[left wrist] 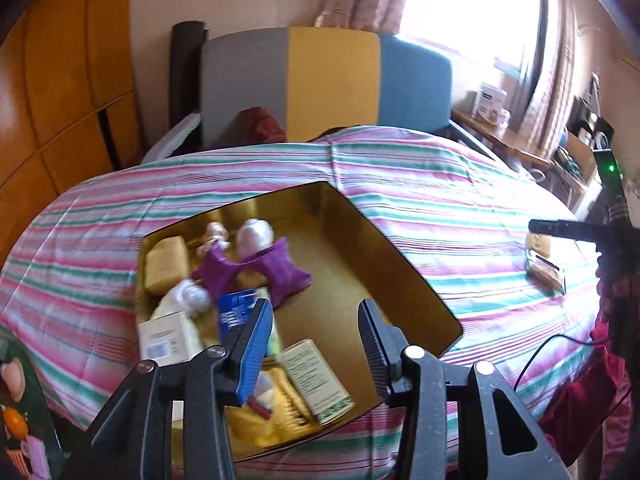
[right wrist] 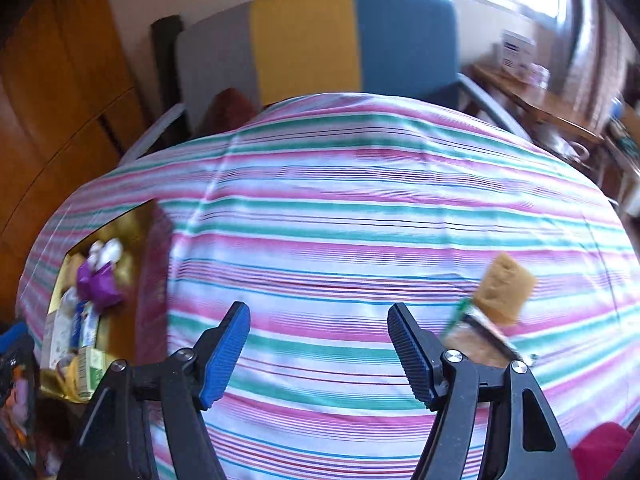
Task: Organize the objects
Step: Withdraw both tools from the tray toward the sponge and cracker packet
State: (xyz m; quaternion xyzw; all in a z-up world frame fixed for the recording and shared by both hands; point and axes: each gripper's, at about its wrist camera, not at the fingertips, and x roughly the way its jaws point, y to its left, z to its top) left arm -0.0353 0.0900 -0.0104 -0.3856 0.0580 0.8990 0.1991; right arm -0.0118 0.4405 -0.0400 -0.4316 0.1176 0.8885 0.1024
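A gold-lined open box (left wrist: 416, 280) sits on the striped cloth. Inside lie two purple dolls with white heads (left wrist: 256, 264), a tan block (left wrist: 166, 266), a blue packet (left wrist: 236, 310), a white carton (left wrist: 166, 338) and a green-print carton (left wrist: 316, 380). My left gripper (left wrist: 316, 320) is open and empty above the box's near half. My right gripper (right wrist: 318, 314) is open and empty over bare cloth. A tan block (right wrist: 506, 290) and a wrapped packet (right wrist: 476, 340) lie just right of its right finger. The box (right wrist: 152, 280) shows at the far left.
The table (right wrist: 360, 208) wears a pink, green and white striped cloth. A grey, yellow and blue chair (left wrist: 332, 80) stands behind it. A wooden cabinet (left wrist: 60, 80) is at the left, a cluttered side table (left wrist: 504, 136) at the right.
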